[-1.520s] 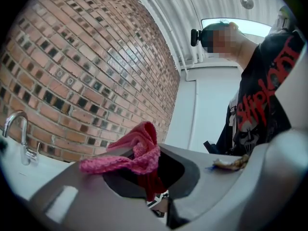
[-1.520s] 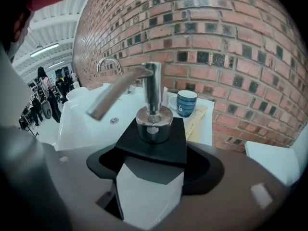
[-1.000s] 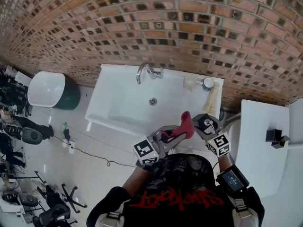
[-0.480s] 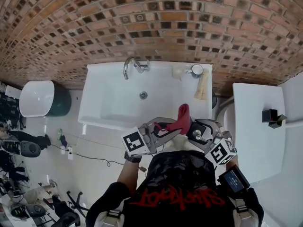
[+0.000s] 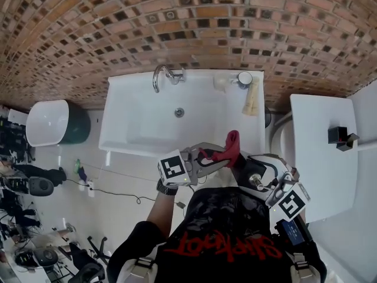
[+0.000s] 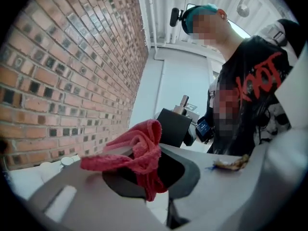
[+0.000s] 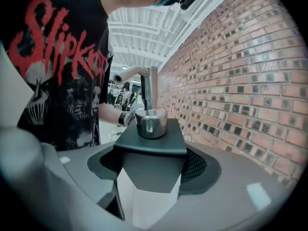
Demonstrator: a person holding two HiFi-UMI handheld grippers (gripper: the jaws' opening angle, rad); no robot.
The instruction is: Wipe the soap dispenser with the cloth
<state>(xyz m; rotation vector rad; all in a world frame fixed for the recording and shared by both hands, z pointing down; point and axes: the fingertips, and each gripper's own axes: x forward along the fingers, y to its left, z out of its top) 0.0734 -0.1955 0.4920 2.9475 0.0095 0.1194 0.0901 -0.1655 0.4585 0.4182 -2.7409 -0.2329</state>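
Cloth (image 5: 229,148) stays clenched in the left tongs (image 6: 144,174), bunched red over the near rim of the sink (image 5: 132,131). The change is in the right tongs (image 7: 151,177). Gripping the dispenser (image 7: 149,148), they have drawn back toward five o'clock, close to the person's chest. The cloth now sits just beside the dispenser, at its eleven o'clock. I'd guess the wiping is between strokes.

You hold two grippers, left gripper (image 6: 144,174) and right gripper (image 7: 150,177), one cloth (image 6: 137,150), one soap dispenser (image 7: 150,141); one sink (image 5: 132,141), one tap (image 5: 161,74).
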